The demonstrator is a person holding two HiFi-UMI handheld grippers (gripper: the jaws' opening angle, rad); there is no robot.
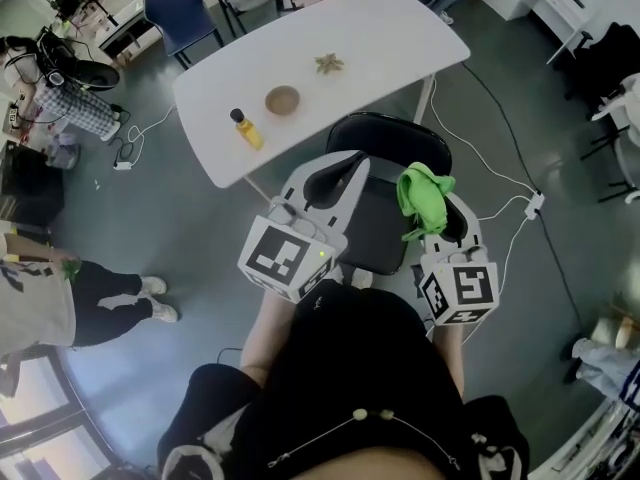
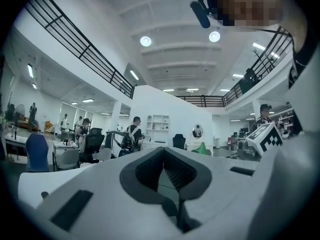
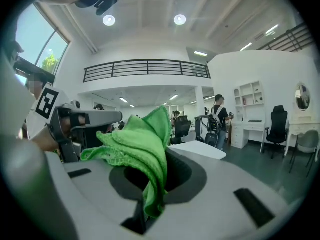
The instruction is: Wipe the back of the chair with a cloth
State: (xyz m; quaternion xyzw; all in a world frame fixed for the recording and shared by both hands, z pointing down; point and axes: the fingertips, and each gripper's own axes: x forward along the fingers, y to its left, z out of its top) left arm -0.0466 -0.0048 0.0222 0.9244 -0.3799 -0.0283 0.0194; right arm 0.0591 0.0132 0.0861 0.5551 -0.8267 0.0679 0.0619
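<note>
Gripper status: my right gripper (image 3: 150,184) is clamped on a crumpled bright-green fabric cloth (image 3: 142,144), one fold pinched between the jaws and the rest bunched up over the tips. My left gripper (image 2: 165,169) has its jaws together with nothing between them.

In the head view both are held up in front of the person's body, side by side over the seat of the black office chair (image 1: 390,133), with the cloth riding on the right one. The chair's curved backrest sits beyond the seat, close to the edge of the white rounded-corner table (image 1: 380,38). The cloth is not on the backrest.

Step, my read: cloth in hand, approach not done, wiping not begun. Next I'd push the right gripper forward and down so the loose bunch lands on the backrest, then sweep along the curve. The left one could steady the chair, as it may swivel.

On the table: small yellow bottle (image 1: 246,128), round brown wooden bowl (image 1: 282,99), small tan star-shaped item (image 1: 329,64).

Writing: none readable, just black-and-white square markers on both gripper cubes.
</note>
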